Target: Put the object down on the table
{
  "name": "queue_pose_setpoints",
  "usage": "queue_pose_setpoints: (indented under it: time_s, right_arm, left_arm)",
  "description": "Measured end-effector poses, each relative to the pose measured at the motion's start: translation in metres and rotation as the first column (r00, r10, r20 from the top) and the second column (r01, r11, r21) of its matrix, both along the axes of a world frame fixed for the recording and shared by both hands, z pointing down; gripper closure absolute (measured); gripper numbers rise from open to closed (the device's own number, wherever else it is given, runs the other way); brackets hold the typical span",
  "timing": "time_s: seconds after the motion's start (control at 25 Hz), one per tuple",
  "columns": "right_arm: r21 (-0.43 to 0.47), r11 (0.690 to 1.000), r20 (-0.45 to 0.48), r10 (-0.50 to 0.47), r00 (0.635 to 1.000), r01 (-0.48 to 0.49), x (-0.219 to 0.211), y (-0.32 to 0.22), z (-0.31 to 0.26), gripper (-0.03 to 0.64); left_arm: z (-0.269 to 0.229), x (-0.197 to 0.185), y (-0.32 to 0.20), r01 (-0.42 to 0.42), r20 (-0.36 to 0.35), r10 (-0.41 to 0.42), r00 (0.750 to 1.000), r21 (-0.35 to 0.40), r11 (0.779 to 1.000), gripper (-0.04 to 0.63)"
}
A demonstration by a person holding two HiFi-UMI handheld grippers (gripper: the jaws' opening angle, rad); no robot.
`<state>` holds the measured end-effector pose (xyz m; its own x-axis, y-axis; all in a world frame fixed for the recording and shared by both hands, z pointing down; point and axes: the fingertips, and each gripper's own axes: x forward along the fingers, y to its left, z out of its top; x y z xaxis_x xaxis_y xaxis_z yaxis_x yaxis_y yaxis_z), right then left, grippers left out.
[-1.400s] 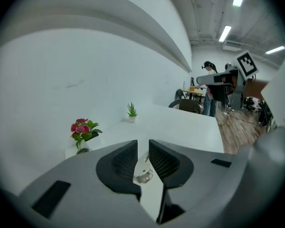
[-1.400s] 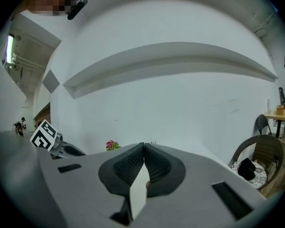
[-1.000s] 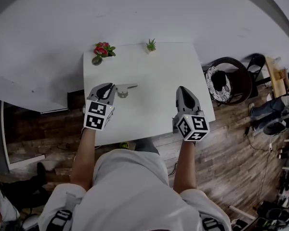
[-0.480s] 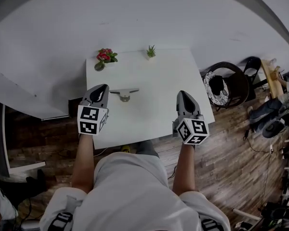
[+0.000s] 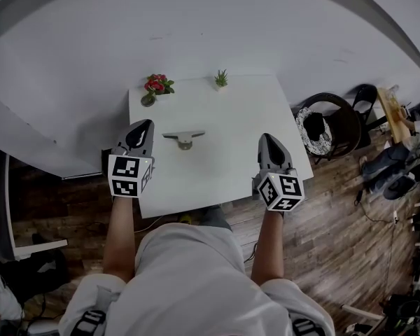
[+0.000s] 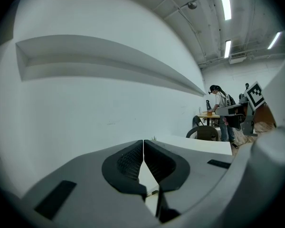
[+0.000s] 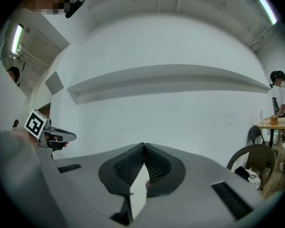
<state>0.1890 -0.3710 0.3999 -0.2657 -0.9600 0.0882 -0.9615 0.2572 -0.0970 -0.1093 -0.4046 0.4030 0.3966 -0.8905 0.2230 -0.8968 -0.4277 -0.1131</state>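
- Left gripper (image 5: 143, 126) and right gripper (image 5: 267, 140) hang near the table's (image 5: 231, 166) side edges, each with jaws pressed together on nothing
- The grey metal object (image 5: 184, 138) lies on the tabletop just beyond, clear of both
- Putting it down looks done, with nothing left to do

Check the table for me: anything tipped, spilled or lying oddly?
Nothing stands out. The grey object lies flat on the white table, clear of the left tongs and the right tongs, both shut and empty. The red-flowered plant and the small green plant stand at the far edge. No spill shows.
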Motion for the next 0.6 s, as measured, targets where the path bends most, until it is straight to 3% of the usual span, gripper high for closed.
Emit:
queue_pose_setpoints:
  time_s: [0.6]
  right_arm:
    - [-0.010,0.999,-0.026,0.034,0.999,-0.035,0.012,0.015,0.002,0.610]
  left_arm:
    - [-0.006,-0.005,0.006,0.002,0.002,-0.002,1.000,0.036,0.999,0.572]
